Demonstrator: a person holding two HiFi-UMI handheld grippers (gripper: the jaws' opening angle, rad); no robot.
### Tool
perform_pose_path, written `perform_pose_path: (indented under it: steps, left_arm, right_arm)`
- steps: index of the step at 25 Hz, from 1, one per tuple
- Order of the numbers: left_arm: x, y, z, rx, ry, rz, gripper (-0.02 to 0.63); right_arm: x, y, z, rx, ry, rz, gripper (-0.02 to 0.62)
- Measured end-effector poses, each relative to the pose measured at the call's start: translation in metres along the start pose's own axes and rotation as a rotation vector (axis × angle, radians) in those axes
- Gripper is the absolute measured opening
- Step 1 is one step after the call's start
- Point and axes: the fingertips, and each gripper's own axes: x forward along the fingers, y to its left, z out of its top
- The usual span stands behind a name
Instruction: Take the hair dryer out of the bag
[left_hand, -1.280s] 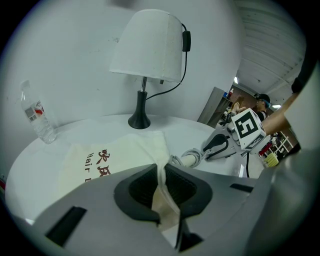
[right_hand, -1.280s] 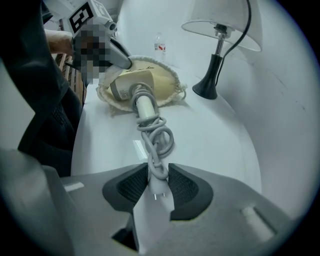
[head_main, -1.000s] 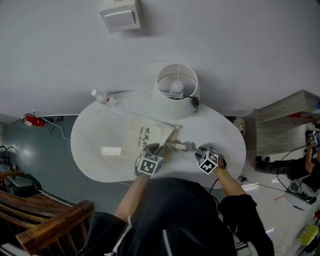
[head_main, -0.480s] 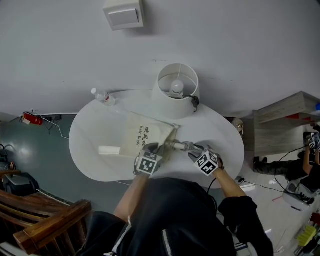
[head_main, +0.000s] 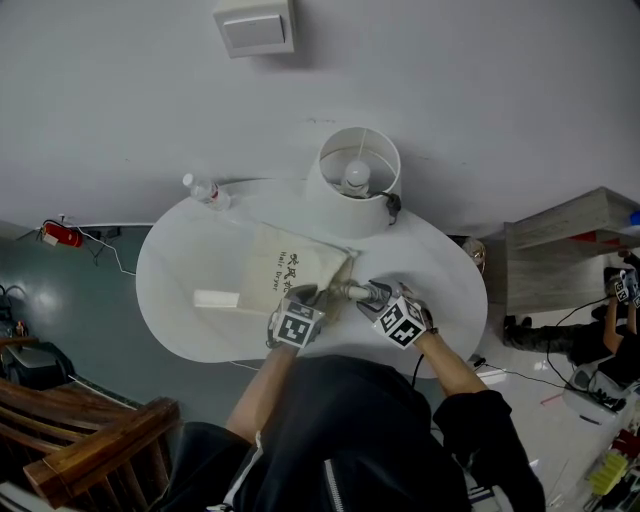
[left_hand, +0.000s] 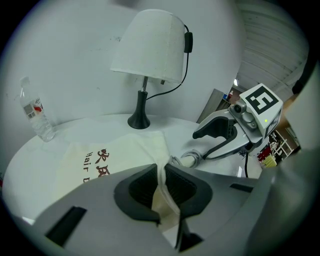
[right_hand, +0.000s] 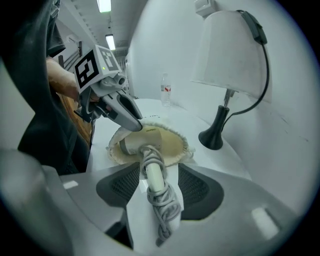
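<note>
left gripper view | left claw (left_hand: 161, 174) clamps cloth bag (left_hand: 117, 157) | right claw (right_hand: 159, 176) just opening, cord-wrapped hair dryer (right_hand: 136, 143) between

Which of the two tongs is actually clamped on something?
The left tongs, pinching the bag; the right tongs have just been opening, the hair dryer loose between them.

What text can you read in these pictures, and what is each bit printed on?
"Hair D", black, on the bag, cut off there by the left tool.
"吹风", red characters beside it on the bag; the rest is hidden.
Print on the hair dryer: too small to read.
Bottle label: too blurred to read.
</note>
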Motion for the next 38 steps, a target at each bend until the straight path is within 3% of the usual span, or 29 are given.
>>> perform_pose_path:
  steps: [11, 24, 31, 38]
  left_arm:
    - [0.001, -0.001, -0.001, -0.020, -0.007, -0.008, 0.051]
    - [0.003, 0.001, -0.002, -0.037, -0.012, -0.026, 0.051]
    - [-0.002, 0.002, -0.003, -0.051, -0.022, -0.039, 0.051]
    - [-0.001, 0.003, -0.001, -0.062, -0.033, -0.055, 0.051]
  right_arm:
    - [0.044, 0.021, 0.017, -0.148, 0.101, 0.129, 0.253]
    - [0.095, 0.024, 0.001, -0.272, 0.264, 0.198, 0.253]
    - [0.112, 0.031, 0.002, -0.276, 0.343, 0.220, 0.253]
    - [0.117, 0.027, 0.000, -0.232, 0.355, 0.211, 0.245]
